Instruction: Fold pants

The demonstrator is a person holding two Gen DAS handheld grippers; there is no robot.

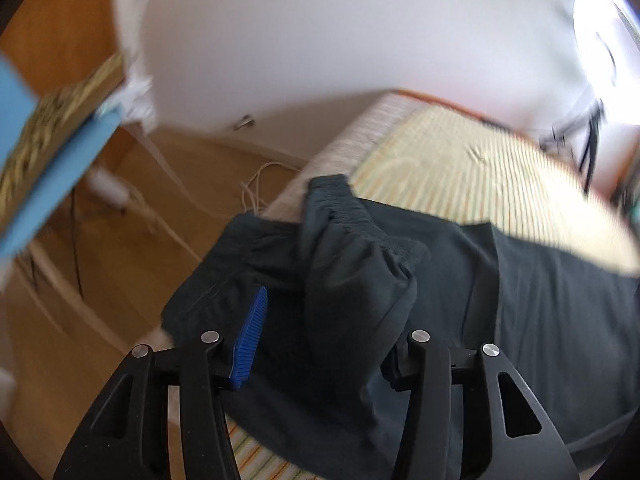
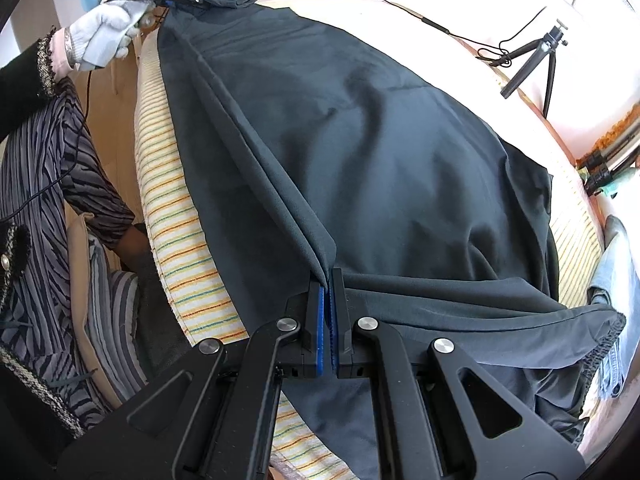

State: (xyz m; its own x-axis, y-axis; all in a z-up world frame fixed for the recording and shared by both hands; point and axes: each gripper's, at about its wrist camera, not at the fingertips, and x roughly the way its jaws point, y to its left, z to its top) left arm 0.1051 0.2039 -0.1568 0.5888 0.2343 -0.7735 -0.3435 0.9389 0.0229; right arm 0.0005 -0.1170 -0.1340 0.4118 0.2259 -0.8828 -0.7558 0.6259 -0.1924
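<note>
Two grippers work the dark pants (image 2: pixel 360 140) spread across our striped bed cover (image 2: pixel 172 216). Nearest us, our right gripper (image 2: pixel 329 312) has its blue pads clamped tight on a folded edge of the fabric. Farther off, our left gripper (image 1: pixel 320 336) stands parted with a bunched fold between its fingers, not pinched; our gloved left hand (image 2: pixel 106 32) holds it.
</note>
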